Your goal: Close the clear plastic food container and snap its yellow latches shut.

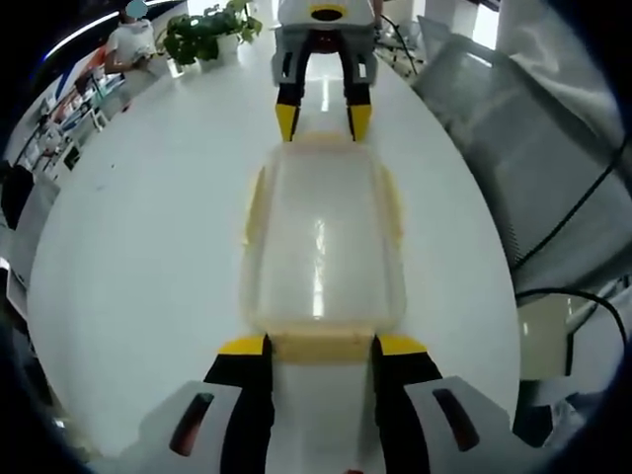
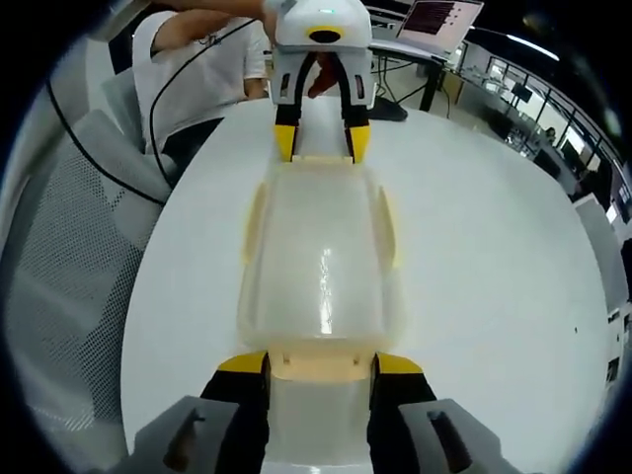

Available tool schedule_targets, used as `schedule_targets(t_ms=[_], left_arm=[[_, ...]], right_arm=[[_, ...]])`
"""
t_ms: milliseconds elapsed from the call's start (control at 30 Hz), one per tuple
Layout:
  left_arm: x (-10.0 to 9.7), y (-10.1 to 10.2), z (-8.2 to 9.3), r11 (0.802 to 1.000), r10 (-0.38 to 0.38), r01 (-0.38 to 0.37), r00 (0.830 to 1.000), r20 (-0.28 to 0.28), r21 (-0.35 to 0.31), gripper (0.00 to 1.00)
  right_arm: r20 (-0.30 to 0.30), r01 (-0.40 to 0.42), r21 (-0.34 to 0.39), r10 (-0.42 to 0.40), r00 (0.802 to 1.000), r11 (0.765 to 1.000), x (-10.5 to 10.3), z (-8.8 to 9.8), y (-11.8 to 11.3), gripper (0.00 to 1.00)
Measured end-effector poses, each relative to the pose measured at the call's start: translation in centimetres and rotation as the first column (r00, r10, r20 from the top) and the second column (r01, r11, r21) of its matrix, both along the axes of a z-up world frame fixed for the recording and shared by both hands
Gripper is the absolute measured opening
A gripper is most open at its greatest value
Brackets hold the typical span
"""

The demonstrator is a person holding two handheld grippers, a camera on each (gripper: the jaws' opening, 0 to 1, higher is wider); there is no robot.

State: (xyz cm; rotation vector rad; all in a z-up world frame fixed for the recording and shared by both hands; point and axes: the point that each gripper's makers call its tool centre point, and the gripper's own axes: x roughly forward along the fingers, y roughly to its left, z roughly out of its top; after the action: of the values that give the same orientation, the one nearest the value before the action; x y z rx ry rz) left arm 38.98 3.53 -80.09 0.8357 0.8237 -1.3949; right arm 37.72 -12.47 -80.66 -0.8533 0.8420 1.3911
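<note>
Big round white table (image 1: pixel 138 247), shiny, with light bouncing off its top. Green leafy plant (image 1: pixel 207 32) at the far end in the left gripper view. Grey mesh chair (image 1: pixel 533 148) beside the table, black cable (image 1: pixel 583 197) hanging across it. In the right gripper view, computer screen (image 2: pixel 439 18) on a desk behind, and another grey mesh chair (image 2: pixel 69 247) by the table edge. Bright room all around.

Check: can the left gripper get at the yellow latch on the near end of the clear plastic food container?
Probably yes. The left gripper already straddles the near-end yellow latch, with nothing between its open jaws and it. The right gripper sits at the far end of the clear plastic food container, out of the way.
</note>
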Motion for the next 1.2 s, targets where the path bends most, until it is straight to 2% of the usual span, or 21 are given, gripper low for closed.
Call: schedule_targets(t_ms=[367,467,667,833,1033,1200], left_arm=[[-0.5,-0.4,0.1,1.0,-0.017,0.017,1.0,0.004,0.026,0.37],[-0.6,-0.5,0.7,1.0,-0.013,0.013,1.0,-0.004,0.008,0.37],[-1.1,-0.8,2.0,1.0,-0.015,0.015,1.0,0.0,0.005,0.36],[-1.6,-0.6,2.8,1.0,-0.012,0.013,1.0,-0.012,0.007,0.36],[-1.9,-0.4,3.4,1.0,-0.014,0.014,1.0,-0.006,0.023,0.36],[-1.9,-0.4,4.9,1.0,0.002,-0.002,1.0,0.0,0.014,0.36]], right_arm=[[0.015,-0.001,0.002,0.001,1.0,1.0,-0.7,0.1,-0.3,0.36],[0.027,0.0,0.007,0.0,1.0,1.0,-0.6,0.2,-0.6,0.36],[0.006,-0.008,0.018,0.008,1.0,1.0,-1.0,1.6,-0.8,0.36],[-0.022,-0.008,0.056,0.009,1.0,0.998,-1.6,3.0,-0.6,0.36],[-0.008,-0.024,0.053,0.024,1.0,0.998,-1.6,3.8,-0.4,0.36],[0.006,-0.031,0.054,0.031,1.0,0.998,-1.3,4.9,-0.4,0.36]])
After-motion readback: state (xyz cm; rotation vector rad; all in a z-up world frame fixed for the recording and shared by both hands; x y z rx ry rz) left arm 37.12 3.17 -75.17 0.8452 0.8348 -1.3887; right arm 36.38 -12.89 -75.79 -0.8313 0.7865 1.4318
